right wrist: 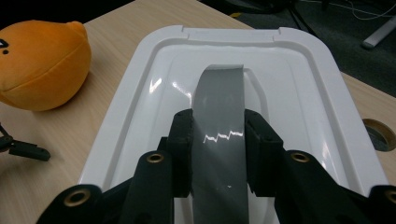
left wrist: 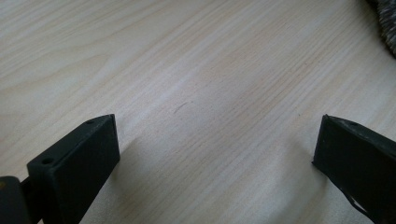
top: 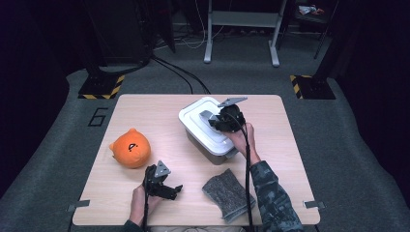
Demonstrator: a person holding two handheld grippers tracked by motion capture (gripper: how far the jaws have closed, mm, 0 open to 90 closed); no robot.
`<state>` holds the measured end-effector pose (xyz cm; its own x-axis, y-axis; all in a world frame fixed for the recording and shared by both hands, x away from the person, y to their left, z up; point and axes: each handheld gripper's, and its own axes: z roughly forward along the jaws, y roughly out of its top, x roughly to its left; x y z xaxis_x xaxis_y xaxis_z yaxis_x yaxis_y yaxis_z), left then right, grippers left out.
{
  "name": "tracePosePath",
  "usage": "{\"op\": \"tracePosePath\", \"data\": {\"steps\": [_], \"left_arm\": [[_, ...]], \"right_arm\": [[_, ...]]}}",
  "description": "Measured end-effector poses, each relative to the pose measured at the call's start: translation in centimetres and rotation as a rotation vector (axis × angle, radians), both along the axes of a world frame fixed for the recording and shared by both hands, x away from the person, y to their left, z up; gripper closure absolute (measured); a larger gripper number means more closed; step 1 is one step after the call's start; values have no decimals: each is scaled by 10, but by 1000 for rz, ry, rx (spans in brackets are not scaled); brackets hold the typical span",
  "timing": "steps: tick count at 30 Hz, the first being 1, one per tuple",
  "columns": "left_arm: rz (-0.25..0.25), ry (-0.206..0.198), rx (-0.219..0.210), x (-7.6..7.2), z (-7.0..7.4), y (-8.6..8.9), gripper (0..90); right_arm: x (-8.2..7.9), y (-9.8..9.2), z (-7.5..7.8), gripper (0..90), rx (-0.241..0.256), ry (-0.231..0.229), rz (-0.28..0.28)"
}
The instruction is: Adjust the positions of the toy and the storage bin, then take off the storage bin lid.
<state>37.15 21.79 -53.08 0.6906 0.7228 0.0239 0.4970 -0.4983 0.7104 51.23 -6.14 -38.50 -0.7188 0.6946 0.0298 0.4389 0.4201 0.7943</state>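
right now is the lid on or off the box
On. The white lid sits flat on the box, and the right gripper clamps its grey tape handle.

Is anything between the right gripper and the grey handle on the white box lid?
Nothing visible. The right gripper already has its fingers closed on both sides of the grey handle atop the white lid.

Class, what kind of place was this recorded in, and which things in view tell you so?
Probably a lab or recording studio: dark curtained surroundings, hazard-striped stand bases, loose floor cables, and a numbered table where the right tongs grip a box's handle.
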Motion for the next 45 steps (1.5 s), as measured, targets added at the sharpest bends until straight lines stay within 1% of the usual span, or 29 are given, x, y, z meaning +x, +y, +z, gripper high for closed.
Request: {"op": "tracePosePath", "data": {"steps": [3, 5, 6, 12, 13, 14, 17, 19, 22, 23, 25, 26, 28, 29, 31, 32, 35, 37, 38, 45], "left_arm": [[-1, 0, 1, 0, 0, 0, 0], [0, 0, 0, 0, 0, 0, 0], [0, 0, 0, 0, 0, 0, 0], [-1, 0, 0, 0, 0, 0, 0], [-1, 0, 0, 0, 0, 0, 0], [-1, 0, 0, 0, 0, 0, 1], [-1, 0, 0, 0, 0, 0, 1], [-1, 0, -1, 0, 0, 0, 0], [-1, 0, 0, 0, 0, 0, 0], [-1, 0, 0, 0, 0, 0, 1], [4, 3, -5, 0, 0, 0, 1], [5, 2, -4, 0, 0, 0, 1], [6, 0, -3, 0, 0, 0, 1], [7, 3, -7, 0, 0, -1, 1], [5, 2, -4, 0, 0, 0, 1], [5, 1, -5, 0, 0, 0, 1], [5, 1, -4, 0, 0, 0, 1], [5, 1, -4, 0, 0, 0, 1], [5, 0, -8, 0, 0, 0, 1], [6, -1, -7, 0, 0, 0, 1]], "right_arm": [[-1, 3, 0, 671, -2, -8, 20], [-2, 4, 0, 670, -8, -1, 16], [-2, 5, 0, 670, -15, -12, 21], [-5, 7, 1, 669, -27, -21, 1], [-5, 7, 0, 669, -32, -35, 6], [-5, 8, 0, 669, -37, -38, 2], [-5, 8, 1, 670, -45, -44, 3], [-5, 8, 1, 670, -42, -40, 0], [-6, 8, 1, 670, -47, -61, 1], [-6, 8, 2, 670, -47, -73, 0], [-7, 8, 6, 670, -38, -74, -4], [-7, 7, 7, 670, -35, -85, -1], [-10, 6, 12, 670, -23, -79, -10], [-11, 6, 14, 670, -21, -79, -9], [-12, 5, 18, 670, -25, -100, 1], [-13, 5, 19, 670, -22, -96, -4], [-15, 3, 24, 669, -15, -108, -1], [-17, 1, 27, 669, -12, -106, -9], [-16, 0, 28, 669, -15, -114, -5], [-18, -12, 35, 669, -17, -124, -35]]}}
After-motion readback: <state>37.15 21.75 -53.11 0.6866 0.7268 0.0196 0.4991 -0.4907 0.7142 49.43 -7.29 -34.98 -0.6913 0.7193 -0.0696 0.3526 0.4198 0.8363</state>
